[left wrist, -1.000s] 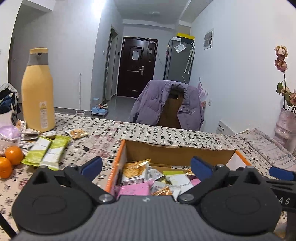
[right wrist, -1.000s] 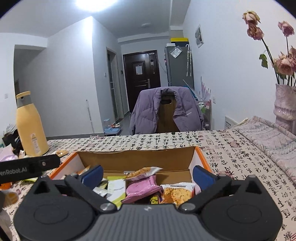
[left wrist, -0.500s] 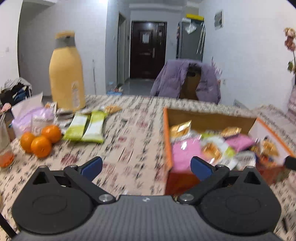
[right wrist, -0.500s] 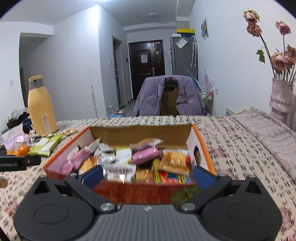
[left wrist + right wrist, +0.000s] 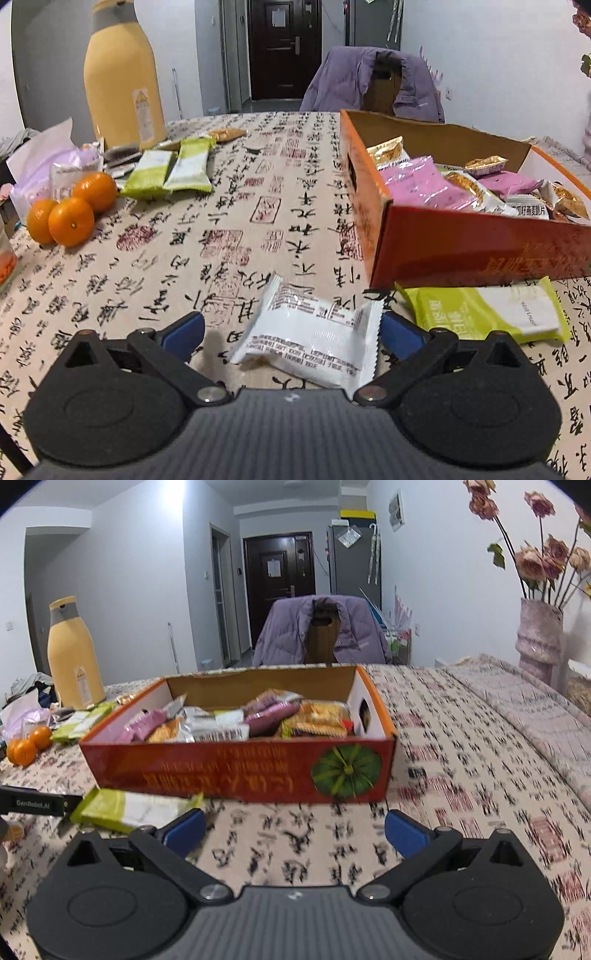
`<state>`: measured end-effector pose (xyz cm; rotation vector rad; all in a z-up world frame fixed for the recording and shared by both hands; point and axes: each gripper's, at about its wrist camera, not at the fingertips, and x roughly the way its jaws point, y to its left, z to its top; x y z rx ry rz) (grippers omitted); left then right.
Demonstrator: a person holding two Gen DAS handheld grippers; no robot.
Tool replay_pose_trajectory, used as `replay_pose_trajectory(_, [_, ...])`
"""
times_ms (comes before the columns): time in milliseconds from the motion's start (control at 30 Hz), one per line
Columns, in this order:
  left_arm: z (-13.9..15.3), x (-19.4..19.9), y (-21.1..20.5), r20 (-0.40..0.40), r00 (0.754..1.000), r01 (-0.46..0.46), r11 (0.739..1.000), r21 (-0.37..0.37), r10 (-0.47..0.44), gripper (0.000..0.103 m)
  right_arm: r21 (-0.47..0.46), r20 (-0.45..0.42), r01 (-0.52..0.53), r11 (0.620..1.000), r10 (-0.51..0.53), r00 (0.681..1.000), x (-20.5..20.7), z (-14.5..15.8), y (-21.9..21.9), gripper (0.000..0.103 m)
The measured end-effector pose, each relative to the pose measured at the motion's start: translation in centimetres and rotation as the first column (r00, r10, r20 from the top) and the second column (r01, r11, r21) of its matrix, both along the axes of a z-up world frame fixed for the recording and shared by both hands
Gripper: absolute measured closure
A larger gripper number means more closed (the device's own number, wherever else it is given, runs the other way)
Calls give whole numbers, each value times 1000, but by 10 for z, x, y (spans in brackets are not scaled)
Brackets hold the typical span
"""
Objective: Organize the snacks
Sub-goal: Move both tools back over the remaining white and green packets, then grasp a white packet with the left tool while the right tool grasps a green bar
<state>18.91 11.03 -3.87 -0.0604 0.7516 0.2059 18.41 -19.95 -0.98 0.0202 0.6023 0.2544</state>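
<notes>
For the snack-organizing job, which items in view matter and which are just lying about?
Job items:
- orange box of snacks
- white packet between the open left gripper fingers
- green packet in front of the box
- two green packets near the bottle

Lying about:
- yellow bottle
- oranges
- vase of flowers
- purple jacket on a chair

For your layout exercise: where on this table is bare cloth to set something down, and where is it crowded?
Free: the cloth right of the orange box, toward the vase; also the stretch between the oranges and the box. Crowded: the corner round the yellow bottle, and before the box, where the white packet and green packet lie.
</notes>
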Motion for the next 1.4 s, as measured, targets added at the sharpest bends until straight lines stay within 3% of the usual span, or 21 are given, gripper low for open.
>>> replay_pose_trajectory(167, [-5, 6, 3, 2, 1000, 19, 1000, -20, -19, 0, -3, -15, 18, 1000, -18, 1000, -7, -6, -5, 0])
replay_pose_trajectory(233, [-5, 6, 3, 11, 999, 31, 999, -18, -31, 5, -6, -16, 22, 1000, -22, 1000, -9, -6, -6, 0])
replay_pose_trajectory(333, [-2, 3, 1, 34, 998, 48, 999, -5, -48, 34, -10, -19, 30, 999, -30, 999, -12, -6, -8, 0])
replay_pose_trajectory(500, [1, -3, -1, 60, 996, 71, 997, -6, -71, 48, -18, -23, 26, 1000, -26, 999, -16, -6, -4, 0])
replay_pose_trajectory(867, [14, -19, -5, 100, 992, 76, 997, 1, -75, 49, -41, -30, -54, 998, 53, 998, 3, -2, 51, 0])
replay_pose_trajectory(1100, [8, -2, -19, 56, 997, 52, 996, 72, -56, 49, -35, -59, -64, 997, 62, 996, 27, -3, 87, 13])
replay_pose_trajectory(1400, [4, -16, -48, 57, 978, 193, 977, 96, -199, 49, -35, -63, -41, 999, 39, 997, 22, -7, 72, 13])
